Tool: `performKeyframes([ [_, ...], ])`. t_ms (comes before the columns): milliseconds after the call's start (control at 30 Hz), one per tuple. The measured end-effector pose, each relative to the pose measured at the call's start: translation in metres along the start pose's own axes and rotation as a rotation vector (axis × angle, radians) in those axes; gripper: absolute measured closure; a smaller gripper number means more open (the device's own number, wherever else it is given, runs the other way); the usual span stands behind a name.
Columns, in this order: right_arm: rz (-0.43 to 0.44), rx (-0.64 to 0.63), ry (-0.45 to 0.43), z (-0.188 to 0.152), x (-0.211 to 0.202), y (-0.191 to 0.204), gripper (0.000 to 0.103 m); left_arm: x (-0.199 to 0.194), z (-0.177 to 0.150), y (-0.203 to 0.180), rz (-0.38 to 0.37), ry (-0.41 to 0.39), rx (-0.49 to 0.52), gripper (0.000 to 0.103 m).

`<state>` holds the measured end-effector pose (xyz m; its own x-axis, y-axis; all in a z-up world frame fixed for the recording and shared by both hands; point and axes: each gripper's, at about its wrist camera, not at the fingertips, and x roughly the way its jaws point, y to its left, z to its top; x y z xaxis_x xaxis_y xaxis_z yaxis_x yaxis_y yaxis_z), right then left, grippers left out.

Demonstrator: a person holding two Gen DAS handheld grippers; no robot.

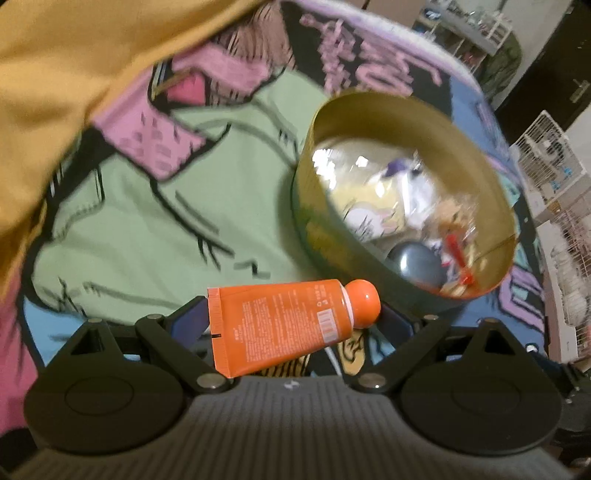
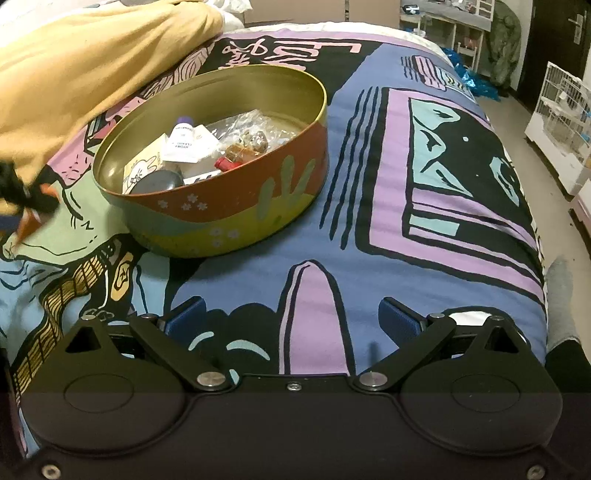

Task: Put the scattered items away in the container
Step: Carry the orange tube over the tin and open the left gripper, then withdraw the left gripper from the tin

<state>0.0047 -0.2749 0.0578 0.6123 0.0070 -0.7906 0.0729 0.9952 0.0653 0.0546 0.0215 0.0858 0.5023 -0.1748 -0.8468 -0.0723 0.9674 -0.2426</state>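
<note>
A bed was covered by a cartoon-printed bedspread (image 2: pixel 369 206) in purple, black and green. A mustard-yellow blanket (image 2: pixel 92 62) was heaped at its far left. White wire cages (image 2: pixel 561 122) and cluttered shelves (image 2: pixel 454 22) were seen beyond.

The orange tube (image 1: pixel 284 325) looks like soft plastic with a matt skin, and its round cap (image 1: pixel 364 302) is glossy and catches a highlight. The round tin (image 2: pixel 221 206) is metal: the inside wall is a dull gold sheen, the outside is painted and smooth. The bed cover (image 2: pixel 369 184) is printed cloth, matt, with soft folds. The yellow blanket (image 2: pixel 92 62) at its far left corner is matt cloth also.
</note>
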Motion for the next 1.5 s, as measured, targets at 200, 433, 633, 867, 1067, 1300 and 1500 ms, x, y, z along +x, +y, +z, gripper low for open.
performKeyframes([
  [200, -0.001, 0.001, 0.015, 0.0, 0.002, -0.001, 0.003, -0.026, 0.023, -0.013, -0.037, -0.076, 0.04, 0.008],
  [433, 0.001, -0.012, 0.025, -0.001, 0.004, 0.002, 0.003, -0.041, 0.045, -0.039, -0.066, -0.127, 0.096, 0.008],
  [633, 0.005, -0.011, 0.029, -0.001, 0.005, 0.001, 0.003, -0.032, 0.066, -0.066, -0.065, -0.148, 0.119, 0.008],
  [867, 0.014, -0.016, 0.034, -0.001, 0.007, 0.003, 0.003, -0.002, 0.091, -0.1, -0.085, -0.156, 0.11, 0.008],
  [1067, 0.018, -0.015, 0.04, 0.0, 0.01, 0.003, 0.003, 0.018, 0.106, -0.114, -0.063, -0.168, 0.099, 0.003],
  [1300, 0.017, -0.01, 0.042, 0.0, 0.011, 0.002, 0.003, 0.01, 0.113, -0.104, -0.096, -0.199, 0.062, 0.0],
  [1500, 0.014, -0.006, 0.046, 0.0, 0.013, 0.002, 0.003, 0.005, 0.099, -0.083, -0.097, -0.164, 0.085, 0.0],
])
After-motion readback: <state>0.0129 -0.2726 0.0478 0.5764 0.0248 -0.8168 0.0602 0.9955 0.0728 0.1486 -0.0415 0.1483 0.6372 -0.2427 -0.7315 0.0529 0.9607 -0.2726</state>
